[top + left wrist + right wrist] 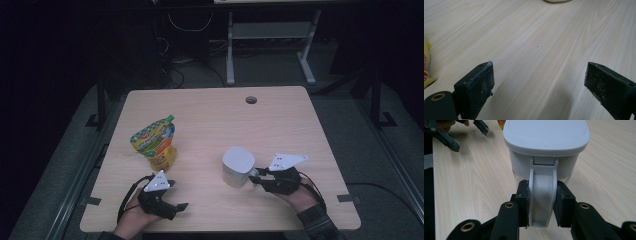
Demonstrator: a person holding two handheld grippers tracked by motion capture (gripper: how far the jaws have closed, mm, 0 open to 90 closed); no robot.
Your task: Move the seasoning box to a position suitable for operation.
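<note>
A white lidded jug [238, 166] with a side handle stands on the wooden table [215, 115], right of centre. My right gripper [255, 179] is shut on that handle [542, 195], one black pad pressed against each side; the jug's body [546, 142] rises just beyond the jaws. A yellow and green snack pouch [155, 142] stands upright left of centre. Near the front edge, just below the pouch, my left gripper [178, 194] is open with bare tabletop between its jaws [539, 82]. The pouch's yellow edge [427, 67] shows at the left of the left gripper view. The left gripper [465, 133] also appears far off in the right gripper view.
A round cable hole [251, 99] sits near the table's far edge. Behind the table stand a white desk frame [270, 45] and loose cables on grey floor. Bare wood lies between pouch and jug and across the far half.
</note>
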